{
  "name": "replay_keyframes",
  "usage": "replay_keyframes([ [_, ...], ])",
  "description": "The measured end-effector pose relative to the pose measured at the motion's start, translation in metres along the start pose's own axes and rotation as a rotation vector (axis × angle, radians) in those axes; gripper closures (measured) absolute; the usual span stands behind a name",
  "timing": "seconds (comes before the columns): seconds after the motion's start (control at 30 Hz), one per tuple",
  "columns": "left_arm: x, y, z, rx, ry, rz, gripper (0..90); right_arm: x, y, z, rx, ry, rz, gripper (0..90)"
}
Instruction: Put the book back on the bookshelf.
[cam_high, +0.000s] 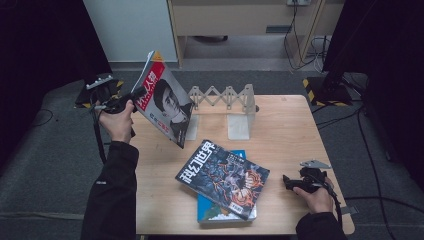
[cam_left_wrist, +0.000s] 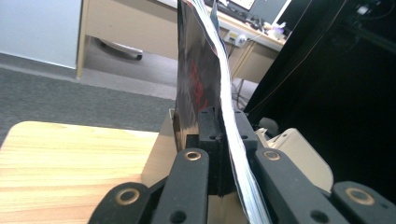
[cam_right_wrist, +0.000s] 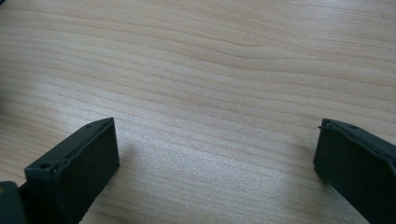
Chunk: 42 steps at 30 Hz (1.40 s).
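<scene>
Overhead, the left tool (cam_high: 134, 95) grips a glossy portrait-cover magazine (cam_high: 165, 102) by its left edge, held upright and tilted, its long axis slanting down towards the white folding rack (cam_high: 225, 102) just to its right at the far side of the wooden desk (cam_high: 290, 130). Along the left tool's own jaws, the magazine's edge (cam_left_wrist: 219, 93) shows pinched tight between them. The right tool (cam_right_wrist: 215, 172) stands wide and empty over bare desk, well apart at near right.

L gripper (cam_high: 131, 96) at upper left of the high view, raised, forearm in black sleeve running up from bottom edge; fingers (cam_left_wrist: 205, 126) clamped tight, a thin edge pinched btwn them. R gripper (cam_high: 289, 181) at lower right, low, level; fingers (cam_right_wrist: 79, 158) spread wide, nothing btwn.
</scene>
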<state>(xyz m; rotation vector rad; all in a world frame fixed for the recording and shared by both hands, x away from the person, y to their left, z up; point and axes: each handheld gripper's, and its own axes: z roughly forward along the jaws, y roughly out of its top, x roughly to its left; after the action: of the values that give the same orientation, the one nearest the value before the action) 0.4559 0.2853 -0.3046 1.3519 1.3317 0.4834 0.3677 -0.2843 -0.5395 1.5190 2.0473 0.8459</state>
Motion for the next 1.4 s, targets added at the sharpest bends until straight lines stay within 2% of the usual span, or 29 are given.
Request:
replay_keyframes([
  [0.53, -0.014, -0.011, 0.014, 0.030, 0.062, 0.081, 86.4, 0.000, 0.000, 0.000, 0.002, 0.004, 0.000, 0.4],
  [0.73, -0.019, -0.013, 0.019, 0.023, 0.094, 0.105, 86.4, 0.001, 0.000, 0.000, 0.002, 0.003, 0.004, 0.4],
  [0.93, -0.028, -0.019, 0.030, 0.030, 0.131, 0.148, 86.4, 0.001, 0.000, 0.000, 0.000, 0.004, -0.001, 0.4],
  [1.13, -0.030, -0.022, 0.039, 0.023, 0.147, 0.148, 86.4, 0.001, 0.000, 0.001, -0.002, 0.002, -0.002, 0.4],
  [1.4, -0.036, -0.026, 0.044, 0.029, 0.182, 0.178, 86.4, 0.001, 0.001, 0.001, -0.001, 0.004, -0.007, 0.4],
])
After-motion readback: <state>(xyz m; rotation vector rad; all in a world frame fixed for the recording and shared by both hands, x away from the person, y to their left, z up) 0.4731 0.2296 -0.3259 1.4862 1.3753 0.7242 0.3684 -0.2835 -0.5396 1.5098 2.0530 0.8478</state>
